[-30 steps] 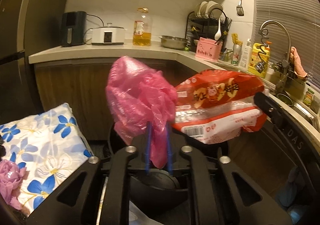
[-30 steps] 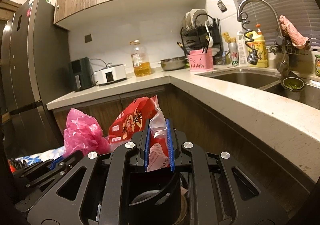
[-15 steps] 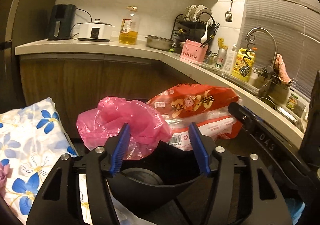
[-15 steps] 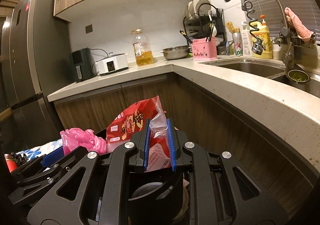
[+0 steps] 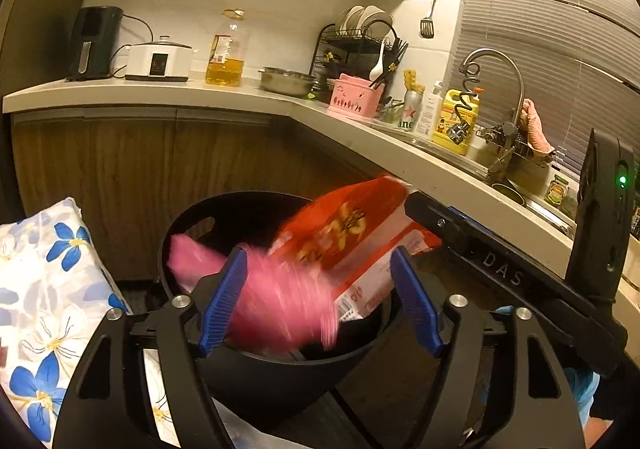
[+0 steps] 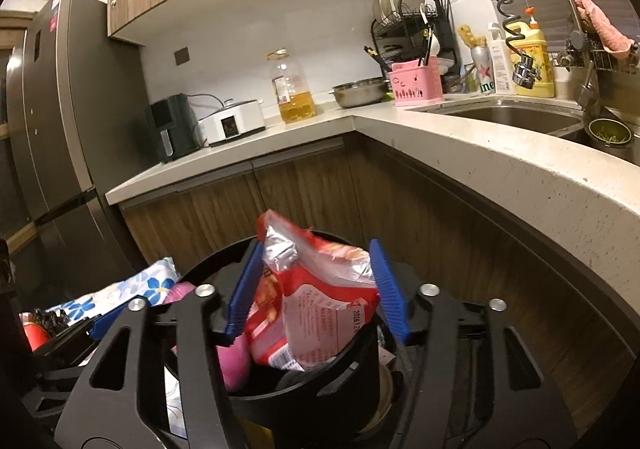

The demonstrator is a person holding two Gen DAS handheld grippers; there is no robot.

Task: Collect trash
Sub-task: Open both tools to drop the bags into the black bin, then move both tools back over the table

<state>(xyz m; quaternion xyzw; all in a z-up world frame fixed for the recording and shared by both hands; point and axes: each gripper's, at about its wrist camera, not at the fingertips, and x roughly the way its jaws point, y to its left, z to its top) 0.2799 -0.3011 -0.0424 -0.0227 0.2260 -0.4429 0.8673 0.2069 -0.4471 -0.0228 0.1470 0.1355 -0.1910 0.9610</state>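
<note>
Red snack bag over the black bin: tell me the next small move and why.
Probably draw the right gripper back. Its jaws are opening, and the red snack bag sits loose between them, tipping into the black bin beside the pink plastic bag.

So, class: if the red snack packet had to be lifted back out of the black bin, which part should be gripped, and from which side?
Grip the crinkled silver top edge of the red snack packet, coming down from above. It stands upright in the black bin with that thin flat end poking above the rim, while the bin wall blocks its sides. That is probably the easiest hold.
</note>
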